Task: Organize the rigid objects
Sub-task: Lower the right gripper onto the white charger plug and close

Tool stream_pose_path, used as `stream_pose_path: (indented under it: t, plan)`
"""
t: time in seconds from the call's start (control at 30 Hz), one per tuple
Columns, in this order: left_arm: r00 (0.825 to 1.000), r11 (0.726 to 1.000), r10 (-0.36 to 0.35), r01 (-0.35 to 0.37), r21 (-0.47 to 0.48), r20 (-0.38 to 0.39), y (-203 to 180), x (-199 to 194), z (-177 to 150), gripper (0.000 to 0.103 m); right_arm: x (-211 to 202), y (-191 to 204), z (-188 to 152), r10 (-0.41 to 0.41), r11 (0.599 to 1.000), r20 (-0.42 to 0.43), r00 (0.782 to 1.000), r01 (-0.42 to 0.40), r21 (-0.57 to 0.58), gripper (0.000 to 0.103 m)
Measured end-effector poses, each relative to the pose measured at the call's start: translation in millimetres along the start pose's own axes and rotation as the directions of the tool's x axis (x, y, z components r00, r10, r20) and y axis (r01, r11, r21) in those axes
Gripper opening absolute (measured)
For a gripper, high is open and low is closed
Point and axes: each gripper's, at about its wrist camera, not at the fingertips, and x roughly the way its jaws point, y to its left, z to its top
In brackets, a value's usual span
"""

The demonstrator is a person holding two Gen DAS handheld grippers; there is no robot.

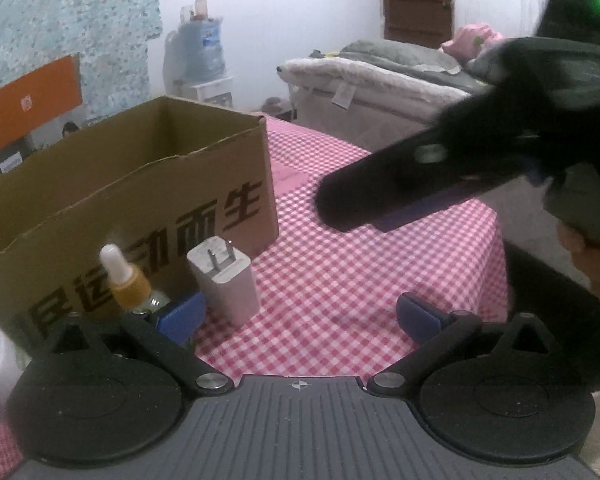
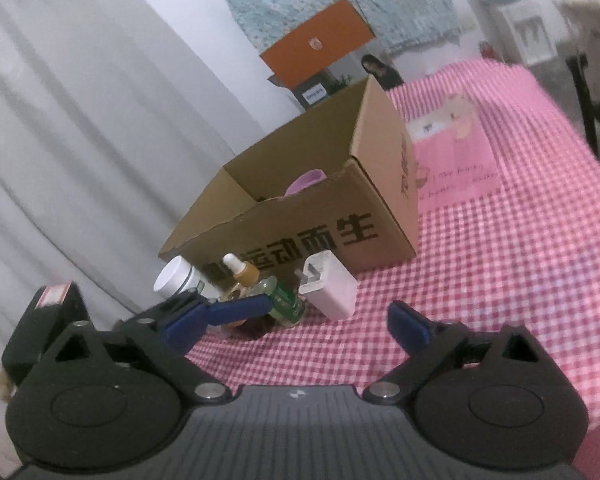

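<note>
An open cardboard box (image 1: pixel 140 184) stands on the pink checked tablecloth (image 1: pixel 360 264); it also shows in the right wrist view (image 2: pixel 312 216) with a pink item (image 2: pixel 304 182) inside. In front of the box stand a white plug adapter (image 1: pixel 226 284) (image 2: pixel 330 286), a green dropper bottle (image 1: pixel 130 280) (image 2: pixel 276 294) and a white jar (image 2: pixel 176 278). My left gripper (image 1: pixel 300 316) is open, its left finger beside the adapter and the bottle. My right gripper (image 2: pixel 296 324) is open and empty above the cloth; it shows as a dark shape in the left wrist view (image 1: pixel 440 180).
A bed with grey and white bedding (image 1: pixel 380 76) lies beyond the table. A water dispenser (image 1: pixel 198 52) stands at the far wall. An orange box (image 2: pixel 318 46) sits behind the cardboard box. A white curtain (image 2: pixel 80 140) hangs on the left.
</note>
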Motion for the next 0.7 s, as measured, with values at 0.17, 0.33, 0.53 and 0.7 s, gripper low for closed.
stream_pose_path:
  t: [0.17, 0.33, 0.53, 0.7]
  plan:
    - [1.000, 1.000, 0.028, -0.028, 0.013, -0.008, -2, 7, -1, 0.096, 21, -14, 5, 0.001, 0.998, -0.022, 1.000, 0.000, 0.059, 0.070]
    - [0.998, 0.999, 0.044, -0.042, 0.035, -0.051, -3, 19, -1, 0.085, 41, -28, 12, 0.008, 0.992, -0.057, 0.998, -0.001, 0.127, 0.060]
    - [0.995, 0.997, 0.079, -0.078, 0.015, -0.063, -1, 26, 3, 0.078, 53, -39, 20, 0.038, 0.985, -0.068, 0.997, -0.026, 0.170, 0.047]
    - [0.993, 0.996, 0.090, -0.091, -0.009, -0.081, 5, 31, 8, 0.072, 65, -51, 24, 0.049, 0.974, -0.080, 0.996, -0.029, 0.227, 0.037]
